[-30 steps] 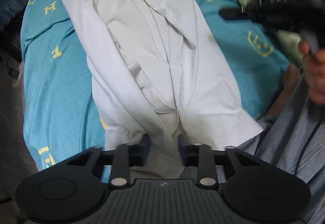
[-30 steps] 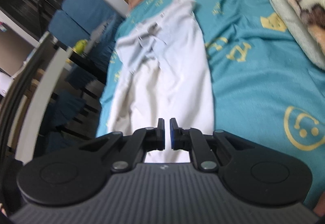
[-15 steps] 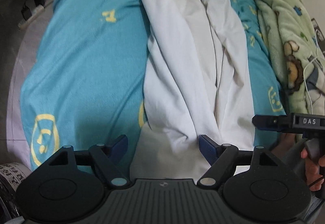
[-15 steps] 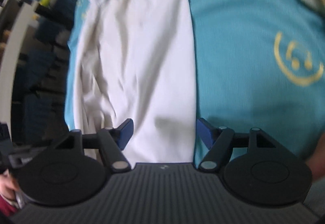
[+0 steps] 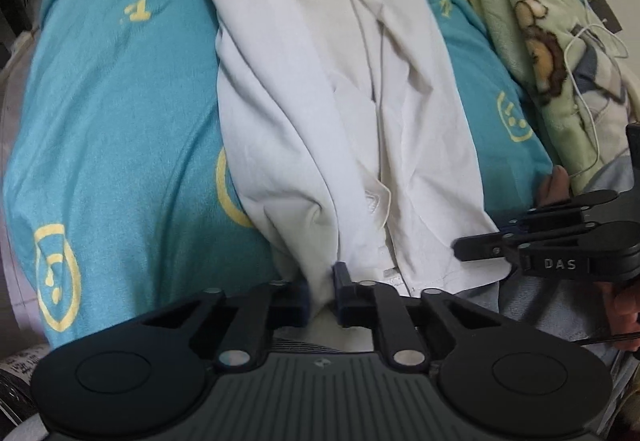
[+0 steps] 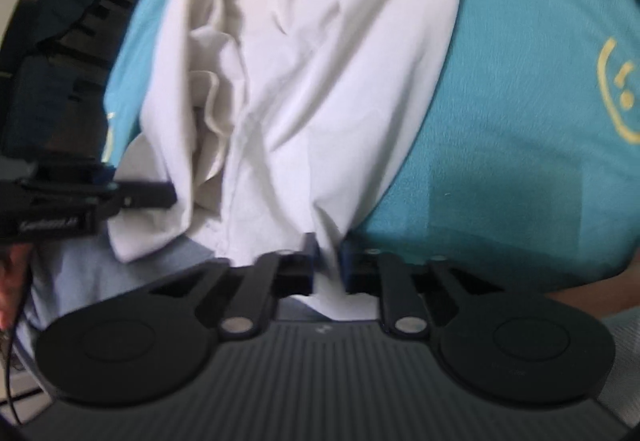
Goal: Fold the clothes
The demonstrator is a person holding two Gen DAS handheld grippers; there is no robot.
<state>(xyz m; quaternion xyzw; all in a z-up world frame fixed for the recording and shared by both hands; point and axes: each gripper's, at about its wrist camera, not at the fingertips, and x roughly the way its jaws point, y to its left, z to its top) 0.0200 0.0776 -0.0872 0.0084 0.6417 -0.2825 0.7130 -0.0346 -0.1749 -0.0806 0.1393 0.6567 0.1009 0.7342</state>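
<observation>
Two grippers meet one garment at its near edge, and the largest thing under them is the bed, covered by a teal sheet printed with yellow letters and smiley marks, spreading ahead of and to both sides of each gripper. On it lies the white garment, long and rumpled, running straight away from the left gripper toward the far end of the bed; its near hem bunches right at that gripper's fingertips. A pale green fleece blanket with a bear print lies beyond and to the right of the left gripper, with a thin white cable looped over it. In the left wrist view the left gripper's jaws are drawn close together, clamped on a pinch of the white cloth that stands up between them. From the right wrist view the same garment fans out ahead of the right gripper, and a gathered fold of its hem drops down between the two fingers, which are nearly closed and squeeze that fold. The right gripper also shows at the right edge of the left wrist view, just beside the garment's near right corner; the left gripper appears at the left edge of the right wrist view, at the garment's left corner.
</observation>
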